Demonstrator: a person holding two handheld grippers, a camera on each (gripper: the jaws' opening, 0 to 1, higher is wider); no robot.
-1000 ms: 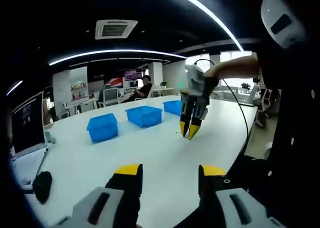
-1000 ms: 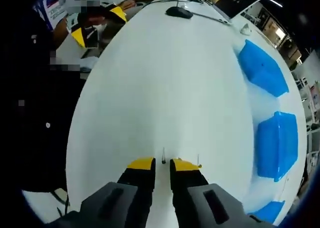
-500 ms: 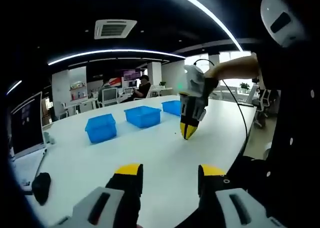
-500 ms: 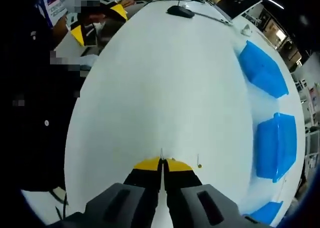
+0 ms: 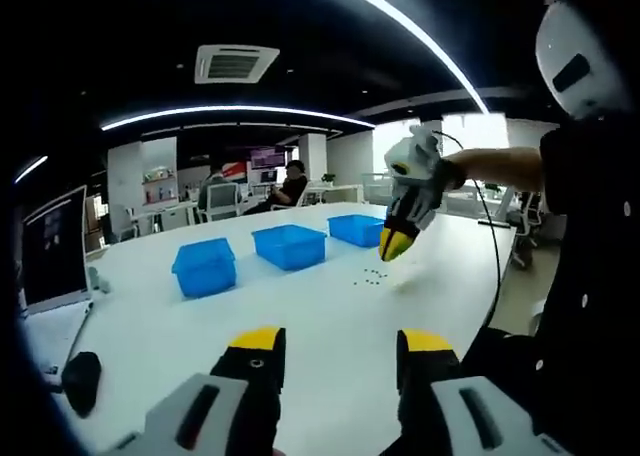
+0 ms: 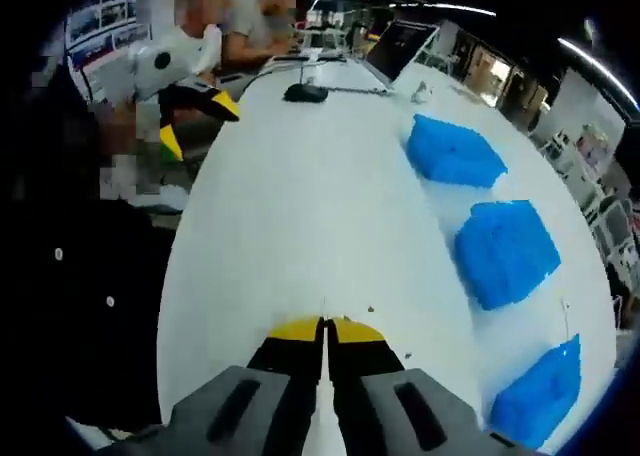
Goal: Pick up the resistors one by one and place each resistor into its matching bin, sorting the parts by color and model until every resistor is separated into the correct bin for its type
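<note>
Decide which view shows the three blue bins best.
The left gripper view: the three blue bins stand in a row, open tops and rims visible. The right gripper view shows them larger but distorted, the nearest one cut by the edge.

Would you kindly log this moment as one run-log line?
right gripper: shut on resistor, lifted off table | left gripper: open, idle | three blue bins: ahead, not reached

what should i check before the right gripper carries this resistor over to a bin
1. Right gripper shut: ok, jaws meet.
2. Resistor held: cannot tell, only a thin lead shows at the tips.
3. Its colour and model: cannot tell, too small.
4. Three blue bins in view: ok.
5. Matching bin: cannot tell, no labels seen.
6. Left gripper out of the way: ok, open and held back.
</note>
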